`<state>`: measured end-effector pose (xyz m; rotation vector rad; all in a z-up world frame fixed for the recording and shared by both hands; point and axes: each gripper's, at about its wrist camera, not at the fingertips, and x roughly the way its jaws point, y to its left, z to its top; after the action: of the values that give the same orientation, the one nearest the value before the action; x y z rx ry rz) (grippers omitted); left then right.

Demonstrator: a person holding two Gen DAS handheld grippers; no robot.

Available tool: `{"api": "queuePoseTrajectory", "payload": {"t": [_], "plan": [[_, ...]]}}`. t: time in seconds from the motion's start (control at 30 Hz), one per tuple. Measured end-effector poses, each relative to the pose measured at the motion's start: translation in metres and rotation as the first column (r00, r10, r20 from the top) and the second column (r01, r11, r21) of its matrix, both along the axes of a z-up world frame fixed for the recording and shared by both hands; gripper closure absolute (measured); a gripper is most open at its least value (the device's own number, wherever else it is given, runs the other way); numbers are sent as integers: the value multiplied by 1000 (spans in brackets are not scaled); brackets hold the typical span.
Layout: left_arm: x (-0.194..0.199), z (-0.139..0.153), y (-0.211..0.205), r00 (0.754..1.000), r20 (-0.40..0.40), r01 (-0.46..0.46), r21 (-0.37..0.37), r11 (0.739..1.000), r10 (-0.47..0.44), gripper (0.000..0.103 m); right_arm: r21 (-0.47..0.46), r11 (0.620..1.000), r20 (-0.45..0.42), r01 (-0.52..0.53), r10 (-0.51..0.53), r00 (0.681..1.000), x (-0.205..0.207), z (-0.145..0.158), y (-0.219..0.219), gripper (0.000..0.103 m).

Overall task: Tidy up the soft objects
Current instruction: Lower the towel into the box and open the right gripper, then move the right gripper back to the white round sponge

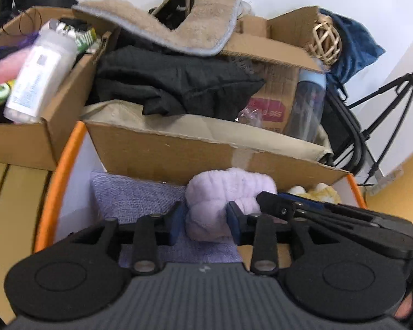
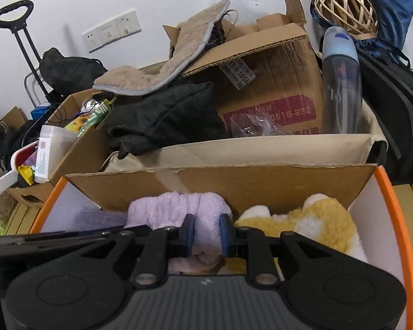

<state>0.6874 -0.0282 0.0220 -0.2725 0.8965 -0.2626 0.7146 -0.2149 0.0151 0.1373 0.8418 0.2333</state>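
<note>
The lilac towel (image 1: 220,206) lies in the orange-rimmed bin (image 2: 399,220), its length running across between both grippers. The left gripper (image 1: 205,221) brackets one end and the right gripper (image 2: 206,233) the other; whether either is gripping or has let go, I cannot tell.

- Left gripper (image 1: 206,220): blue pads flank the lilac fluffy cloth (image 1: 220,203), inside the orange-rimmed box (image 1: 66,165).
- Purple towel (image 1: 135,198) lies at the box's left wall.

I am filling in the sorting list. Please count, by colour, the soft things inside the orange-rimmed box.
Lilac: 1, the fluffy lilac piece between the fingers of both grippers.
Purple: 1, the woven purple cloth.
Yellow and white: 1, the plush toy.
Total: 3
</note>
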Motion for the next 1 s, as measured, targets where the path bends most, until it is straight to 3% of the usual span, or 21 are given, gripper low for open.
{"api": "queuePoseTrajectory", "payload": {"t": [0.13,0.3,0.5,0.67,0.9,1.0], "plan": [[-33,34,6,998,62,18,49,999,-21,62,-31,1000,46,-2,4,999,-21,31,-5,72],[-86,95,20,990,140,-4,79,997,-7,61,-48,999,108,8,-3,994,-60,86,-23,70],[-176,154,42,970,241,-28,128,991,-4,55,-102,994,188,32,-12,982,-141,158,-57,52],[-254,168,52,947,320,-84,181,980,22,52,-110,993,251,30,-2,968,-217,180,-69,49],[-393,152,53,866,499,-86,212,974,-32,27,-168,985,375,-29,91,923,-351,173,-68,41],[-444,136,50,834,549,-77,230,970,-64,24,-174,983,424,-55,125,897,-408,162,-67,35]]}}
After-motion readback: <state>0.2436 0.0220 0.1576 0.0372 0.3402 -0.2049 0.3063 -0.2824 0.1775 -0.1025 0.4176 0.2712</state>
